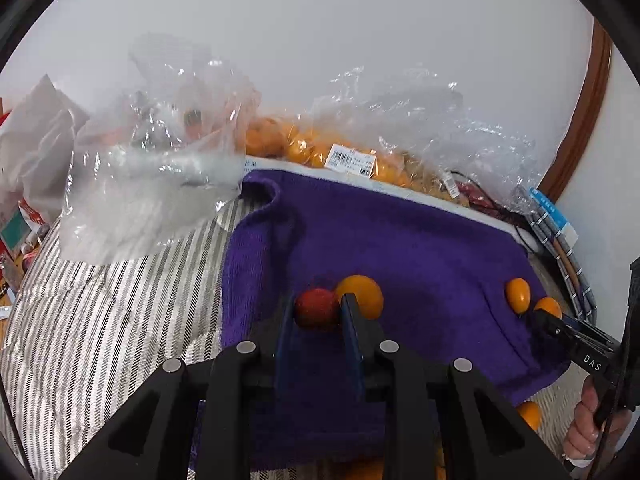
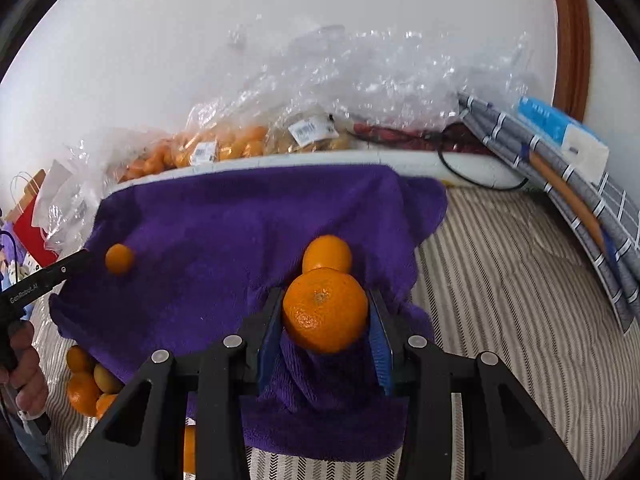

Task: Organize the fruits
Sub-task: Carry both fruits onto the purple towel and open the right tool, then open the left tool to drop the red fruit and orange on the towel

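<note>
1. Left wrist view: the left hand-held gripper [image 1: 320, 312] is clamped narrow on a small red fruit [image 1: 316, 307], held at the fingertips just above the purple towel [image 1: 420, 240]. An orange [image 1: 362, 294] lies on the towel right behind it, seemingly touching. The towel is probably there as a soft sorting spot that stops round fruit from rolling. Two more oranges sit near the towel's right edge, where the right hand-held gripper [image 1: 546, 314] comes in. A crumpled clear bag [image 1: 152, 184] lies at the left on the striped bedding [image 1: 104, 320], and bagged oranges line the wall behind.

2. Right wrist view: the right hand-held gripper [image 2: 325, 312] holds a big orange [image 2: 325, 308] by its sides, pads pressed on both flanks, stem end facing the camera. It hangs low over the towel [image 2: 224, 216], just in front of another orange [image 2: 327, 254], so I judge it is being grouped with its kind. A lone orange [image 2: 119, 259] sits at the left beside the left hand-held gripper [image 2: 86, 258]; a few more lie off the towel on the bedding [image 2: 500, 280].
</note>
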The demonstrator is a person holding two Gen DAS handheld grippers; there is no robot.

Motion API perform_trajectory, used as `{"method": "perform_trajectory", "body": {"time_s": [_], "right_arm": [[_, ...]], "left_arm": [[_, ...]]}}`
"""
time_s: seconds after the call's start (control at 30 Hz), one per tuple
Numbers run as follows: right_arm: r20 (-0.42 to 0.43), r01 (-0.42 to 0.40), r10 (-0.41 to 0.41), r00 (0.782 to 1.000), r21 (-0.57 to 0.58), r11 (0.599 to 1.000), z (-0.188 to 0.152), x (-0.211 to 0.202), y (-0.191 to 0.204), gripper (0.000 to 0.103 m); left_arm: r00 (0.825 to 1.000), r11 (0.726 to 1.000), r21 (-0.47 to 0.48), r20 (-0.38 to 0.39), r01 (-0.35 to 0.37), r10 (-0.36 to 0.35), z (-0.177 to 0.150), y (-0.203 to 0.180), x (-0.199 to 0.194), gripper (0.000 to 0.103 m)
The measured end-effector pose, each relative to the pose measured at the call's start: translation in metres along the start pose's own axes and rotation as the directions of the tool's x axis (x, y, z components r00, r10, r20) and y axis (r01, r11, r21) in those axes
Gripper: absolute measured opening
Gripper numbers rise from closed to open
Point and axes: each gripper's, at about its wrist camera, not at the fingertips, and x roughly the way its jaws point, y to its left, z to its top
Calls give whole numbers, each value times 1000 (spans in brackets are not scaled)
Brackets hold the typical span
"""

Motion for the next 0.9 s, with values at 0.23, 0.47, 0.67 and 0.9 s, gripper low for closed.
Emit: {"method": "perform_trajectory", "body": {"time_s": [0.23,0.47,0.67,0.9], "right_arm": [[-16,-1,1,1000,-18,1000,-3,4,4,40],[-10,18,-19,1000,-19,1000,-3,3,5,42],[64,22,-19,998,-46,999,-4,-10,10,56],[129,38,-30,991,-64,997,-6,-22,16,60]], "left_arm": [[1000,999,37,-13,-19,19,-4,-9,8,23],[999,999,32,-33,-19,20,-5,-9,13,23],[999,998,53,-33,-25,26,-5,-13,14,23],[999,999,35,-38,2,0,-3,-11,11,36]]}}
